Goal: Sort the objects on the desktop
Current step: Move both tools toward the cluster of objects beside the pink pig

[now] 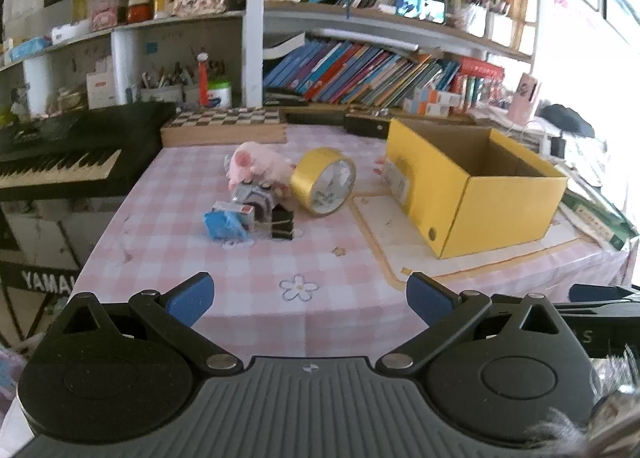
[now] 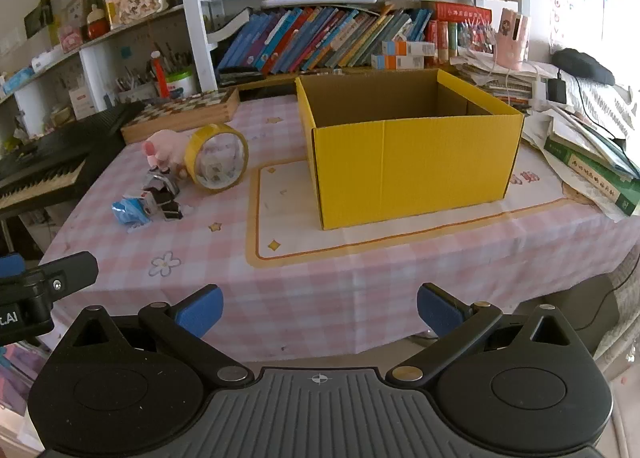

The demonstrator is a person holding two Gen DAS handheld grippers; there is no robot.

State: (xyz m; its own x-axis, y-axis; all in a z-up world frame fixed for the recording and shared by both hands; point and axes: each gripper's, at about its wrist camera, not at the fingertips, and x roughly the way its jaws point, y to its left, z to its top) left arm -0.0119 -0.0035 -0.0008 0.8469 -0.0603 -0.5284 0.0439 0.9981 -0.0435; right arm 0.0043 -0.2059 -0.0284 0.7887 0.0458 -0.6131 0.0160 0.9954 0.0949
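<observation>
Both grippers hung empty over the near edge of the pink checked tablecloth [image 1: 280, 258], our left gripper [image 1: 310, 300] and right gripper [image 2: 320, 310] with blue pads spread wide. At twelve o'clock from our right one sat the open yellow cardboard box [image 2: 412, 165]. At ten o'clock lay the yellow tape roll [image 2: 218, 161], tilted against a pink plush pig [image 2: 166, 145], with a blue packet [image 2: 130, 211] and black binder clip [image 1: 282, 223] nearer us.
</observation>
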